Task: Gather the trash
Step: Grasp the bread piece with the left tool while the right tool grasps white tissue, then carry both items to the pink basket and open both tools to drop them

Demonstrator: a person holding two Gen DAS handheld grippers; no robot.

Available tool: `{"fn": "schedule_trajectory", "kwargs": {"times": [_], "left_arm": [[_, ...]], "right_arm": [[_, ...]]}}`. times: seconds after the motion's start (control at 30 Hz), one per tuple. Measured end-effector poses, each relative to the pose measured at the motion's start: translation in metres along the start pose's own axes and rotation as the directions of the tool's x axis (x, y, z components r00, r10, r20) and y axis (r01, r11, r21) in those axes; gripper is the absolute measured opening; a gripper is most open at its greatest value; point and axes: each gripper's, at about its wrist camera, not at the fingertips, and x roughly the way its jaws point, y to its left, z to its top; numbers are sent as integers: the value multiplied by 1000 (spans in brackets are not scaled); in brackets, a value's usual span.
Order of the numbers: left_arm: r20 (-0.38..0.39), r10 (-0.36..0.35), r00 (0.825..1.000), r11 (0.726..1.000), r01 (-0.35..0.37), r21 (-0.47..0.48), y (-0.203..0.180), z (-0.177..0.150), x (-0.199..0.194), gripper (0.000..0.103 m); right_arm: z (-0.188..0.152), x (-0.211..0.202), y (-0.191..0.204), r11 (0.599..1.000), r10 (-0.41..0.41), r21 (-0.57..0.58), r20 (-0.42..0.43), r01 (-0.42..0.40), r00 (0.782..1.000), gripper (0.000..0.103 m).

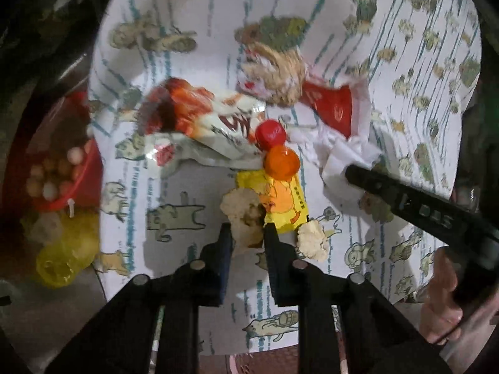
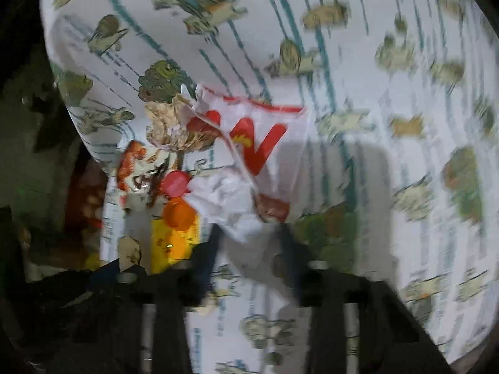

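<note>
Trash lies in a heap on a cartoon-printed tablecloth [image 1: 174, 193]. My left gripper [image 1: 248, 233] is shut on a pale crumbly lump [image 1: 243, 215]; a second lump [image 1: 313, 240] lies just to its right. Beyond them are a yellow duck wrapper [image 1: 287, 202], an orange cap [image 1: 281, 162], a red cap [image 1: 270, 134] and a red-and-white snack bag [image 1: 202, 115]. My right gripper [image 2: 249, 240] has crumpled white paper [image 2: 230, 196] squeezed between its fingers, below a red-and-white wrapper [image 2: 259, 137]. In the left wrist view the right gripper [image 1: 355, 173] comes in from the right onto the white paper [image 1: 336, 155].
A tan crumpled wad [image 1: 277, 74] lies at the back of the heap. Off the table's left edge stand a red bowl [image 1: 90, 168] of small round balls and a yellow plastic thing [image 1: 65, 255]. A person's hand [image 1: 443, 296] holds the right gripper.
</note>
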Motion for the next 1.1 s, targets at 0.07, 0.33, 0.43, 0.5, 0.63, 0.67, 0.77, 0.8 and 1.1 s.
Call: {"fn": "schedule_trajectory", "kwargs": {"times": [0.07,0.33,0.43,0.5,0.63,0.67,0.77,0.8,1.1], "left_arm": [[38,-1,999,1000,1,-14,4,1,-13,19],[278,30,960,999,-25,-23,13,-17,-105,19],[278,-10,961,997,30,-68,19,-36,-123,19],[283,-14,959,997,33,-64,14,-49,-133,19],[319,-6,948,998,27,-62,4,-71,-150,19],[323,-12,946,998,34,-60,0,-78,-153,19],[280,-16,960,999,27,-35,-11,-90,-151,19],[269,-26,963,999,34,-27,-14,-92,-147,19],[38,-95,995,995,94,24,-35,-130,-77,19]], "right_arm": [[-2,-3,-4,998,46,39,3,-46,999,13],[-36,-83,22,991,74,-121,109,-61,991,10],[-55,-120,21,991,51,-133,136,-33,989,9],[-63,-141,17,993,55,-115,160,-36,986,9],[-93,-191,14,991,43,-130,225,-13,973,9],[-100,-197,16,990,43,-142,230,-10,972,9],[-124,-206,25,984,21,-177,209,17,978,9],[-132,-205,27,982,17,-188,188,20,982,9],[-192,-132,6,992,6,-129,-42,-12,999,9]]}}
